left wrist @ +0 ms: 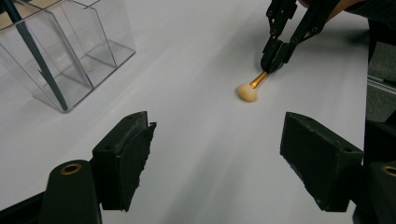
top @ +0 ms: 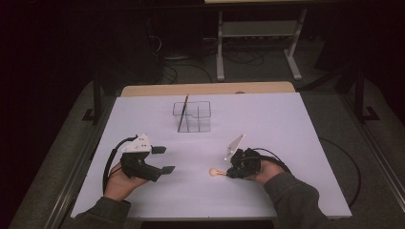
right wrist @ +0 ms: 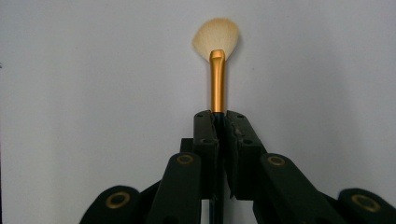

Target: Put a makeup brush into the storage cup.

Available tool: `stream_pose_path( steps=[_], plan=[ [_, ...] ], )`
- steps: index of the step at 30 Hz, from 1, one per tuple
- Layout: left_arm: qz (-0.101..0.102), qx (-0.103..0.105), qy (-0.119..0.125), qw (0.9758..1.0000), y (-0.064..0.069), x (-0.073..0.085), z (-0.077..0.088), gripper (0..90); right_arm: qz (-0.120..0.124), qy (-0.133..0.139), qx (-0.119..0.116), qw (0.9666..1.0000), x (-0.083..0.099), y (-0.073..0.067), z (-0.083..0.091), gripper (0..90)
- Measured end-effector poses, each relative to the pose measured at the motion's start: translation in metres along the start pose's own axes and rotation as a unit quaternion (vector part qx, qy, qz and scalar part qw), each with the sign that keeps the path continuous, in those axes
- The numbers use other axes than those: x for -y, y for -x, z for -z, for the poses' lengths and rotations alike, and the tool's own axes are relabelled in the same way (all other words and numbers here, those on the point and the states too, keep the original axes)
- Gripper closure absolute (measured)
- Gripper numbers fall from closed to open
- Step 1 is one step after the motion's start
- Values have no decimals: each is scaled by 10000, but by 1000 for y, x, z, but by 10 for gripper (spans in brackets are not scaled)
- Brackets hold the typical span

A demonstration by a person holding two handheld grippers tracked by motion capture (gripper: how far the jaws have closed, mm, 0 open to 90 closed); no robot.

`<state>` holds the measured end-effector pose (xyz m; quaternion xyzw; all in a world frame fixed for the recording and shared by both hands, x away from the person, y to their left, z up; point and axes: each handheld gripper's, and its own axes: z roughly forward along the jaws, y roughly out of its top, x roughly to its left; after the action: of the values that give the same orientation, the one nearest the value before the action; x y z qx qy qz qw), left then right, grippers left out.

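brush on table; organizer behind it, perhaps slightly left.

the white table top lies bare over most of its width, so a hand could pass freely along the right side, the near edge and the far corners. the one standing obstacle is the clear plastic organizer toward the far middle, with a dark stick leaning up out of its left part. between the left gripper and the right gripper the middle of the table is open, apart from the small brush lying there, its handle clamped in the right gripper's closed jaws. the left gripper's jaws stand wide apart with bare table between them, well apart from the organizer.
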<state>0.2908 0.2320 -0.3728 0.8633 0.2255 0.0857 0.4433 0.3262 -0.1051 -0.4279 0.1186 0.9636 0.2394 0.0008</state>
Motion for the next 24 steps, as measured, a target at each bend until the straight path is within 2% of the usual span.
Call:
stream_pose_path(
  steps=[10,19,24],
  plan=[
    [26,12,61,10000,0,-1,1,236,-51,136,-43,9999,3,-1,2,828],
    [-6,39,84,10000,0,-2,0,235,-110,406,-80,9991,6,1,11,828],
    [7,58,74,10000,1,-2,0,236,-127,485,-26,9987,6,0,15,828]
  ],
)
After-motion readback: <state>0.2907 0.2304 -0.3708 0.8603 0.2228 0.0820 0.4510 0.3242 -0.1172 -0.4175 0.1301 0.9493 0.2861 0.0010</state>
